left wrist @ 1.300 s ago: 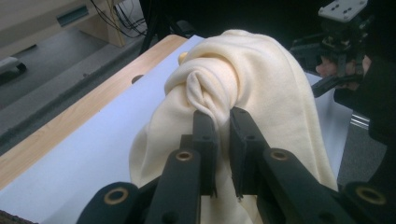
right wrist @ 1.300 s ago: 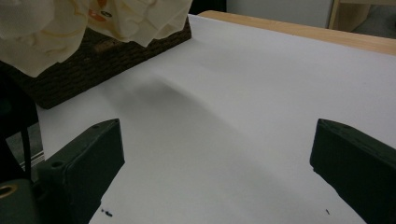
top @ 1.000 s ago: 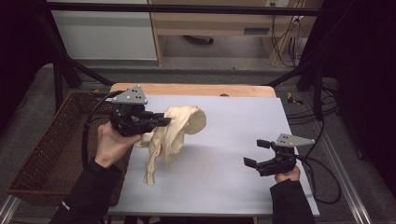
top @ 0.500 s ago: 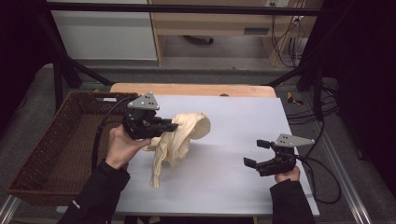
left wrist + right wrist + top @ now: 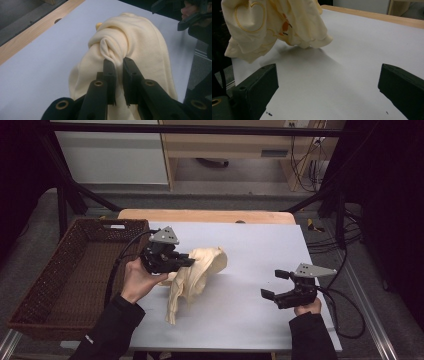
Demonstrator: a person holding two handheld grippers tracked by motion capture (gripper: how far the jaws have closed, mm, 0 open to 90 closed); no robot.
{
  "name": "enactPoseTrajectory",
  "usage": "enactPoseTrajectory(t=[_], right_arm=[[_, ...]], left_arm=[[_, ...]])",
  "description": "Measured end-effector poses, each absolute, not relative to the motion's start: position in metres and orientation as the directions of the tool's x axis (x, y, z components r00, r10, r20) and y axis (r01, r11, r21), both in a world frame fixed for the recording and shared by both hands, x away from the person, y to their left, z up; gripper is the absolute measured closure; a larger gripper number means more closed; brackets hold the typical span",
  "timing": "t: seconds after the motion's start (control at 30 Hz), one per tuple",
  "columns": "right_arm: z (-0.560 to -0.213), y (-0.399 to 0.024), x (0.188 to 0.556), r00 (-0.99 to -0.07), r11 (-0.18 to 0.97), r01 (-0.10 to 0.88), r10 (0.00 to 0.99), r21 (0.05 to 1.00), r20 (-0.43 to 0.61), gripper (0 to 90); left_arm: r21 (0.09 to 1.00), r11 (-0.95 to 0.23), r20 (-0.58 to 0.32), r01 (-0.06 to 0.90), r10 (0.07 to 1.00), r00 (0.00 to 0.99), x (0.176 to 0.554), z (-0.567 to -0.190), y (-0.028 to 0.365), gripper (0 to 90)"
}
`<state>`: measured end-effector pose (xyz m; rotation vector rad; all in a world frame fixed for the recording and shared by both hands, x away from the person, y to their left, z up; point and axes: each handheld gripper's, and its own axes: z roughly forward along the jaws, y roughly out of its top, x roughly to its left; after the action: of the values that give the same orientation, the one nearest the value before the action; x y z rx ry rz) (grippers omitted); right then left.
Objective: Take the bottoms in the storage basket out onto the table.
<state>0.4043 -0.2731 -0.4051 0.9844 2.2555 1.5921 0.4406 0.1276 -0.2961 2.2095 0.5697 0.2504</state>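
A pale yellow cloth (image 5: 192, 275) hangs bunched over the white table top (image 5: 260, 250), its lower end touching the surface. My left gripper (image 5: 187, 261) is shut on a fold of it; in the left gripper view the two jaws pinch a gather of the cloth (image 5: 130, 50) between them, at the left gripper (image 5: 119, 62). In the right gripper view the cloth (image 5: 274, 22) shows an embroidered heart outline and orange marks. My right gripper (image 5: 272, 285) stands open at the table's right, low above the surface, with nothing between its jaws, as the right gripper (image 5: 327, 80) view confirms.
A dark wicker basket (image 5: 65, 280) stands left of the table. A wooden strip (image 5: 205, 216) runs along the table's far edge. Cables trail off the right side by the metal frame.
My left gripper has carried the cloth rightward and lower, so its hanging end now rests on the table. The right gripper has stayed where it was.
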Motion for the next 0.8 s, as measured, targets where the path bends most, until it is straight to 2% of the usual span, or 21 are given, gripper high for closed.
enactPoseTrajectory(t=[0.8], right_arm=[[-0.405,-0.273,0.404,-0.756,0.196,0.398,0.624,0.896,0.2,3.5]], left_arm=[[0.717,-0.609,-0.048,0.339,0.443,0.895,0.441,-0.335,0.104,81.3]])
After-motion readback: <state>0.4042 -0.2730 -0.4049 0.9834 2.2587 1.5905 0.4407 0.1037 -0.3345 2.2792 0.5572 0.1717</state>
